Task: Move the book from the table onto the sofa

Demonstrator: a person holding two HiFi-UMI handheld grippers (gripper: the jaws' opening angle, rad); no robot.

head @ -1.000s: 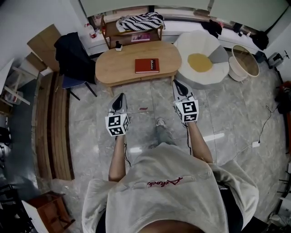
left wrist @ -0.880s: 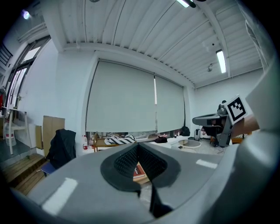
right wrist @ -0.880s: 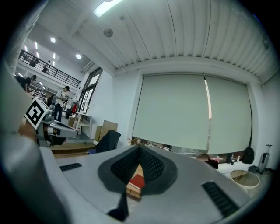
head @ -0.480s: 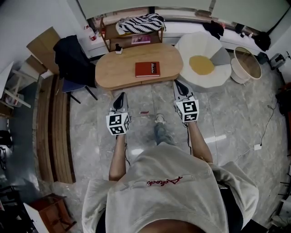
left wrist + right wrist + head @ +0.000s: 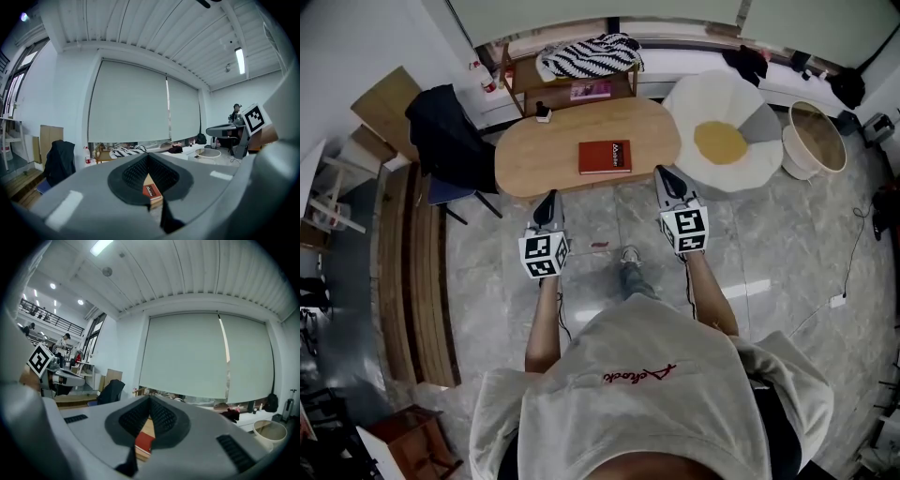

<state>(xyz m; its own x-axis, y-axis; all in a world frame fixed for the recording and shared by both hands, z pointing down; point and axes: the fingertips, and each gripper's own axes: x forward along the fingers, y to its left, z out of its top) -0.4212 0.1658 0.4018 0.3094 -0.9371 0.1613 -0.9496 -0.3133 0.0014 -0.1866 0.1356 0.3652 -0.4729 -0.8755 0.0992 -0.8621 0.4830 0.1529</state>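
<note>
scene: indoor room, grey marble-look floor [image 5: 769,244], seen from above by the head view.
book: thin red hardback book [image 5: 605,157] w/ pale title print, lying flat on the top, a bit right of centre. Nothing on it, nothing touching it.
table: light wood oval coffee table [image 5: 534,155], on the far side of both claws.
sofa: white round floor sofa w/ yellow centre cushion [image 5: 720,141], just beside the table's right end. No book on it.
left gripper [image 5: 549,199]: jaws fully closed, pads together, nothing between. Tip short of the table's near edge, well apart from the book.
left gripper view: closed tip [image 5: 149,159]; book [image 5: 150,191] shows beyond, below the pads, not gripped.
right gripper [image 5: 664,174]: jaws closed too, empty. Tip by the table's near-right edge, near the book but apart.
right gripper view: pads meet [image 5: 150,401]; red book [image 5: 144,442] in the gap beyond, untouched.
other: black jacket over a chair [image 5: 445,127] left of the table; black-white striped cloth [image 5: 589,52] on a wooden shelf at the far side; cream round tub [image 5: 814,141] far right.
task state: book not yet picked up.
</note>
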